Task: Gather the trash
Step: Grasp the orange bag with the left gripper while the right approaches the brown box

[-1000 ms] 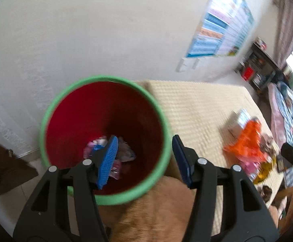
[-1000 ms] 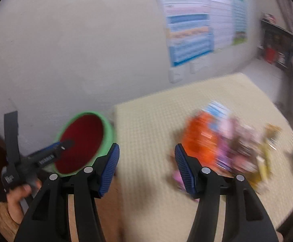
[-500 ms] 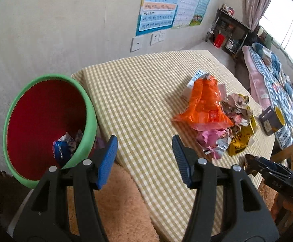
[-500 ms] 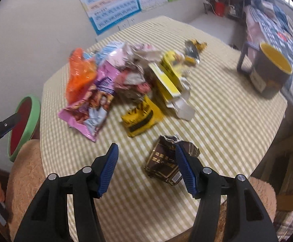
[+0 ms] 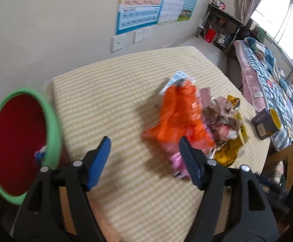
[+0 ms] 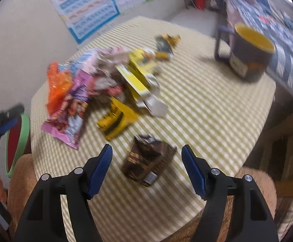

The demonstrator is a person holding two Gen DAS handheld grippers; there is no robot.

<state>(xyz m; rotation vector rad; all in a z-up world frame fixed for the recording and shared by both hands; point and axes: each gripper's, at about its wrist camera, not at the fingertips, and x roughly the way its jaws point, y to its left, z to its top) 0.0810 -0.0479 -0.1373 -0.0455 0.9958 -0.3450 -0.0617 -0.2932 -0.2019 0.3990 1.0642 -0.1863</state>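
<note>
A pile of wrappers lies on the checked table (image 6: pixel 206 104): an orange bag (image 5: pixel 178 113), a pink packet (image 6: pixel 71 113), a yellow packet (image 6: pixel 116 119) and a yellow box (image 6: pixel 140 76). A brown crumpled packet (image 6: pixel 148 163) lies alone near the front edge. My right gripper (image 6: pixel 146 161) is open, its jaws on either side of the brown packet, just above it. My left gripper (image 5: pixel 144 157) is open and empty over the table, near the orange bag. A green-rimmed red bin (image 5: pixel 15 141) stands left of the table with some wrappers inside.
A dark mug with a yellow inside (image 6: pixel 249 54) stands at the table's right side. Tan padded stools (image 6: pixel 21 181) stand by the table's edge. A wall with posters (image 5: pixel 152 6) is behind; a bed (image 5: pixel 267 66) is at the right.
My left gripper swung from over the bin to the table, toward the orange bag. My right gripper moved from the left of the table to the brown packet and came closer to it.
</note>
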